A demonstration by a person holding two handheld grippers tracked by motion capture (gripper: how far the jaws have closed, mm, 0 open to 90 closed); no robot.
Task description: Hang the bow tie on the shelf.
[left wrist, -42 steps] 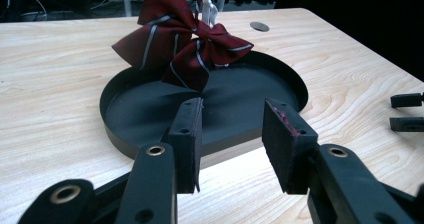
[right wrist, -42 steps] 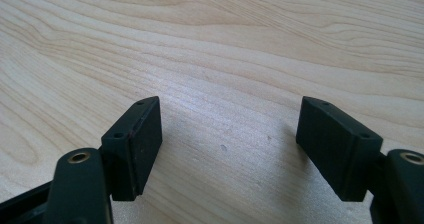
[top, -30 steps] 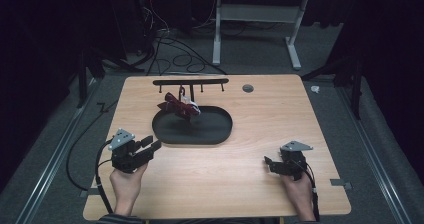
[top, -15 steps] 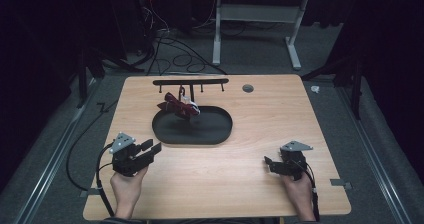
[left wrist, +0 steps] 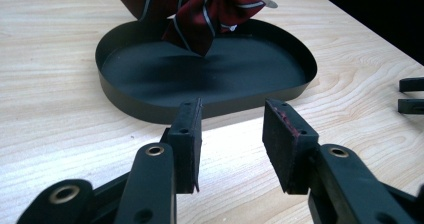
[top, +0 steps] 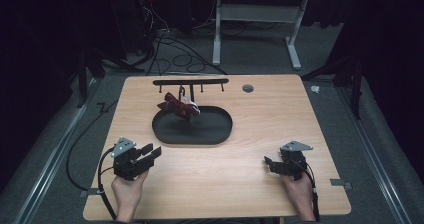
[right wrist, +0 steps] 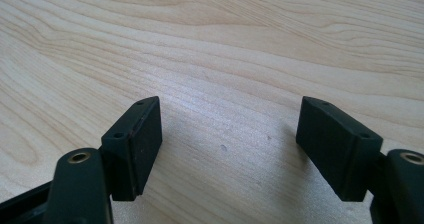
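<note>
A dark red tie with white stripes (top: 179, 105) hangs bunched from a hook of a low black rack (top: 190, 82) at the back of the table, over a black oval tray (top: 220, 131). In the left gripper view the striped tie (left wrist: 200, 9) dangles above the oval tray (left wrist: 120, 99). My left gripper (top: 150, 151) is held at the front left of the table, open and empty, its jaws pointing toward the tray; the same open jaws (left wrist: 231, 134) frame bare wood. At the front right my right gripper (top: 268, 163) rests open, and its jaws (right wrist: 230, 129) hold nothing.
The wooden table (top: 270, 119) has a small round grommet (top: 247, 88) at the back right. Cables lie on the floor behind the table, near a white desk frame (top: 255, 31). The tips of the other gripper (left wrist: 412, 94) show at the right edge of the left gripper view.
The left gripper has shifted slightly. The right gripper and the tie have not moved.
</note>
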